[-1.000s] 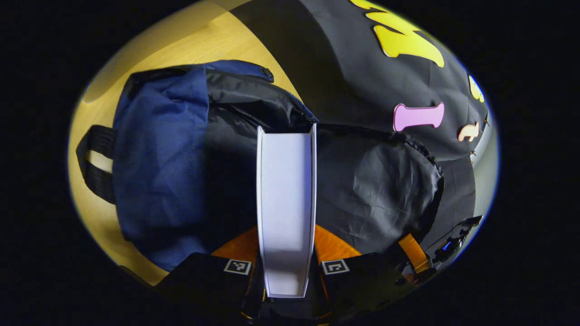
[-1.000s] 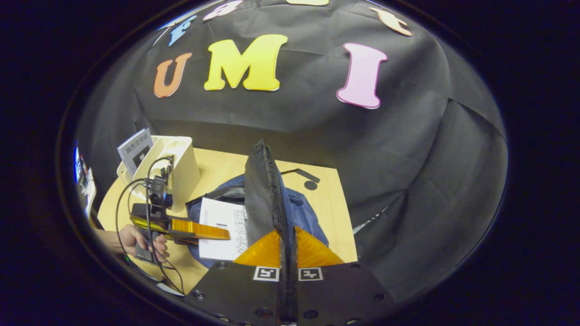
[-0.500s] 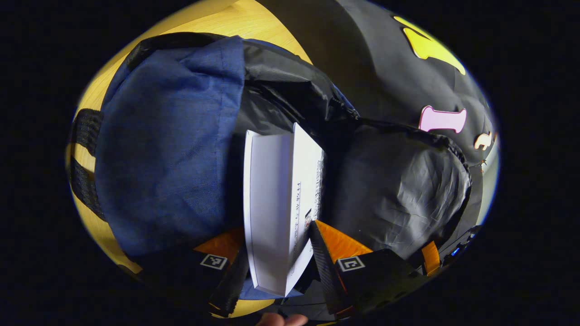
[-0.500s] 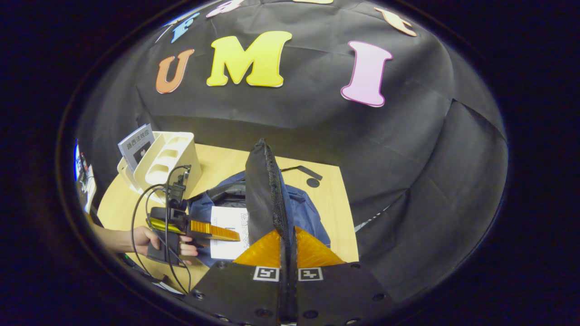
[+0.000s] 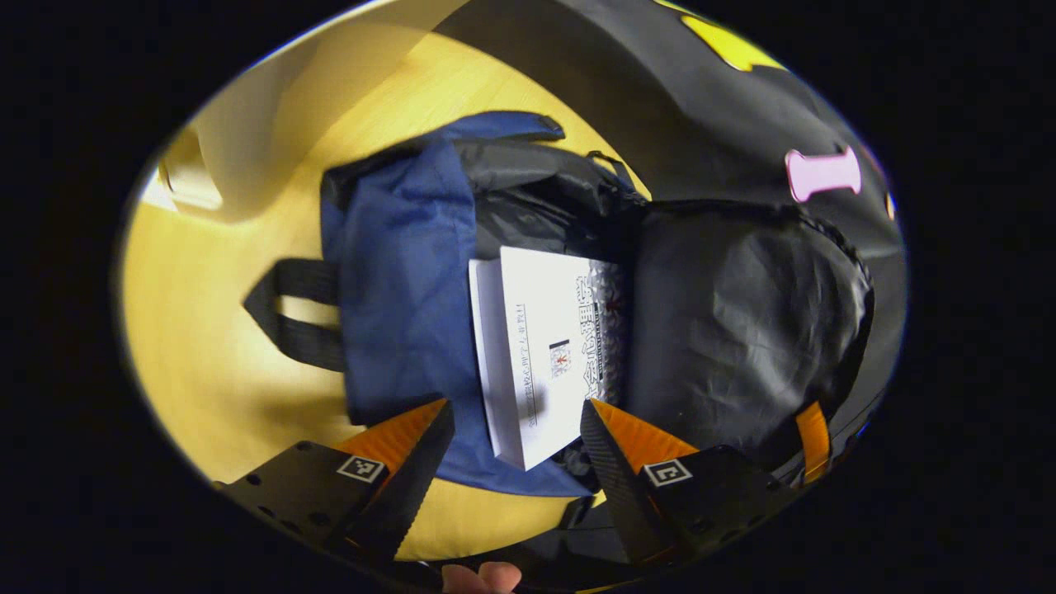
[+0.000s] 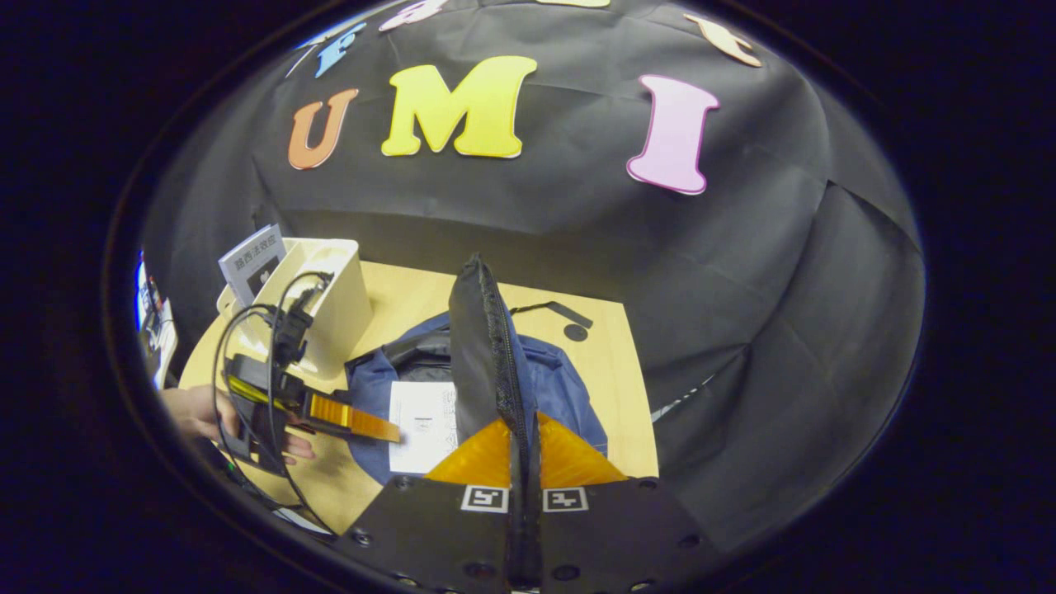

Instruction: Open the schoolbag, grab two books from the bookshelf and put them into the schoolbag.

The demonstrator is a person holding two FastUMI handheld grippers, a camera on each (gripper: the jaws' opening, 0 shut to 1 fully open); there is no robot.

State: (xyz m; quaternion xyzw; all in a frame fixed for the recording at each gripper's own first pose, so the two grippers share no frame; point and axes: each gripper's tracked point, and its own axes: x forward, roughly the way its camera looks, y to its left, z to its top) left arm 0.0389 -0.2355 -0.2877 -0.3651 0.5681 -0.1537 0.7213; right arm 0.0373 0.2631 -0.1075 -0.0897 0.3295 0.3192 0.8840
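The blue schoolbag (image 5: 396, 272) lies open on the wooden table (image 5: 206, 346). Its black-lined flap (image 5: 742, 313) is held upright. A white book (image 5: 549, 346) lies flat in the bag's mouth, with its near corner sticking out toward me. My left gripper (image 5: 516, 408) is open just short of that corner, touching nothing. In the right gripper view, my right gripper (image 6: 524, 429) is shut on the flap (image 6: 483, 346) at its zipper edge. There the left gripper (image 6: 355, 419), held by a hand (image 6: 194, 412), sits beside the book (image 6: 422, 425).
A cream bookshelf (image 6: 326, 293) stands at the table's back left with another book (image 6: 252, 264) upright in it. The bag's black handle strap (image 5: 289, 318) lies on the table (image 6: 615, 388). The black booth wall rises close behind.
My left gripper opened and let go of the white book, then drew back. The book tipped from on edge to flat inside the bag. The right gripper kept the flap up.
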